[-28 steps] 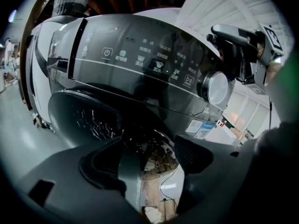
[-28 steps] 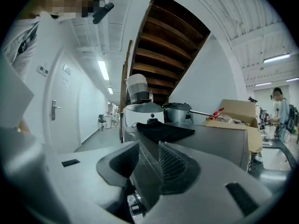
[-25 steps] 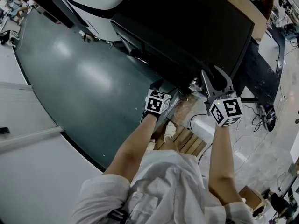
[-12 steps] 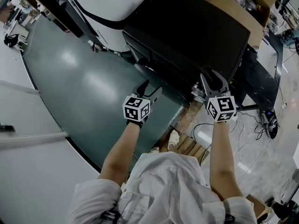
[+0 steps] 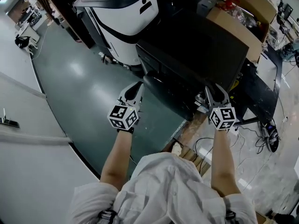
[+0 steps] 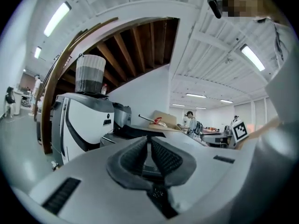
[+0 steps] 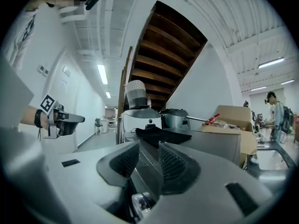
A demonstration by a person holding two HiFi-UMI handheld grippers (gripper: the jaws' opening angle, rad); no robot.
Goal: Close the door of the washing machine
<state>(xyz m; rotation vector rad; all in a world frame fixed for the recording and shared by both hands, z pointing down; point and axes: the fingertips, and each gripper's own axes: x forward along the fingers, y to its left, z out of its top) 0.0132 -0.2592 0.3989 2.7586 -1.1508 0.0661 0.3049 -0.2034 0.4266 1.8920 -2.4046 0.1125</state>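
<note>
Overhead, the dark washing machine [image 5: 196,50] stands before both grippers, its door indistinguishable from the front. Only the right gripper [image 7: 145,149] view shows that tool clamped on a grey panel edge [image 7: 152,171]. The left gripper [image 6: 149,144] has just closed, empty.

The washing machine [image 5: 196,55] is too dark in the head view to tell its door from its body.
</note>
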